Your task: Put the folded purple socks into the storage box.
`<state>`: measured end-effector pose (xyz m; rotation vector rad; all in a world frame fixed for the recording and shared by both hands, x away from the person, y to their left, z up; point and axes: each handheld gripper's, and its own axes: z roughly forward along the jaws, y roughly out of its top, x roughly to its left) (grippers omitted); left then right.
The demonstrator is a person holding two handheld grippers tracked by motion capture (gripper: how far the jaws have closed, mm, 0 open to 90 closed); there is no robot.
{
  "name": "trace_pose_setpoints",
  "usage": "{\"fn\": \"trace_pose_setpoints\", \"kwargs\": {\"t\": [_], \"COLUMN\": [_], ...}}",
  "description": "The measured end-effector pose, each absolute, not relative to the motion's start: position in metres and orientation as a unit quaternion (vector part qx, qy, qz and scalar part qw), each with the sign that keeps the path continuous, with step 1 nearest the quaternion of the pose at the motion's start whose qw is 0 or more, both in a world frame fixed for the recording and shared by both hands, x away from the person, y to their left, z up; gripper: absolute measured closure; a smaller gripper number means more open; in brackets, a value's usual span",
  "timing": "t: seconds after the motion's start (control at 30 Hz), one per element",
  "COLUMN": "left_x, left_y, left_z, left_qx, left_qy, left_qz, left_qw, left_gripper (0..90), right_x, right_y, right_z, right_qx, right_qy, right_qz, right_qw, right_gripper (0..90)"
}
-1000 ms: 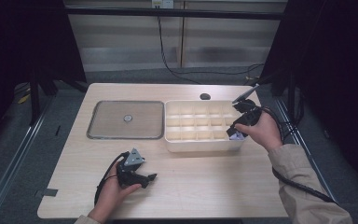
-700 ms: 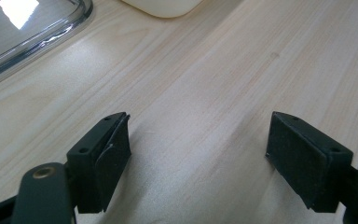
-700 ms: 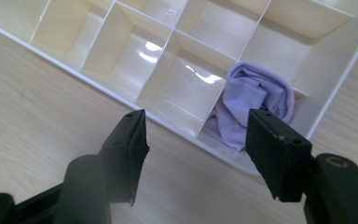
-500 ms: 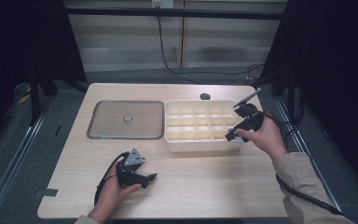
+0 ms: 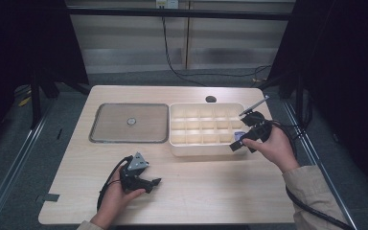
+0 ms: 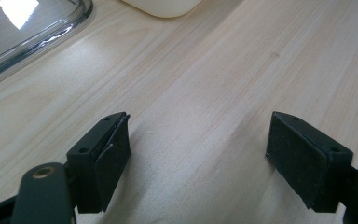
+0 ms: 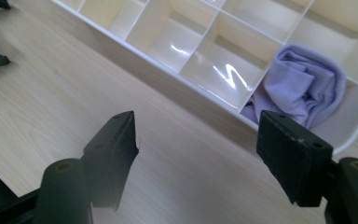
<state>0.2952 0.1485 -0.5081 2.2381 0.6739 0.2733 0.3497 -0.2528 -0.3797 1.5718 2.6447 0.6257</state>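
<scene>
Left gripper [image 5: 154, 182]: rests low over the table's [image 5: 211, 191] front-left part, in the person's left hand [image 5: 117, 199]; jaws stand well apart with bare wood between them, nothing held.
Metal tray [image 5: 129, 123]: lies flat in the table's rear-left part, just beside the divided box; a small round thing [image 5: 131, 121] sits at its middle.
Divided box [image 5: 206, 149]: cream, many compartments, in the table's rear-right part, its long side parallel to the front edge.
Lilac cloth [image 7: 303, 88]: bunched in the box's front-right corner compartment, touching its walls.
Right gripper [image 5: 236, 144]: at the box's front-right corner, in the right hand [image 5: 275, 148]; jaws have just been opening and stand wide, pads clear of the cloth, nothing between them.
</scene>
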Motion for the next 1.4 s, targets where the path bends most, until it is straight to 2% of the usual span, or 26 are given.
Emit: {"fn": "trace_pose_setpoints", "kwargs": {"t": [0.7,1.4], "left_x": [0.295,0.295], "left_y": [0.149,0.148], "left_z": [-0.508,-0.508], "left_qx": [0.878,0.878], "left_qy": [0.264,0.264], "left_qz": [0.107,0.107], "left_qw": [0.384,0.384], "left_gripper": [20.9,20.9], "right_x": [0.324,0.31], "right_y": [-0.228,-0.225], "right_z": [-0.39,-0.414], "right_qx": [0.457,0.449], "right_qy": [0.867,0.867], "right_qz": [0.2,0.214], "right_qw": [-0.016,-0.031], "right_gripper": [26.4,25.9]}}
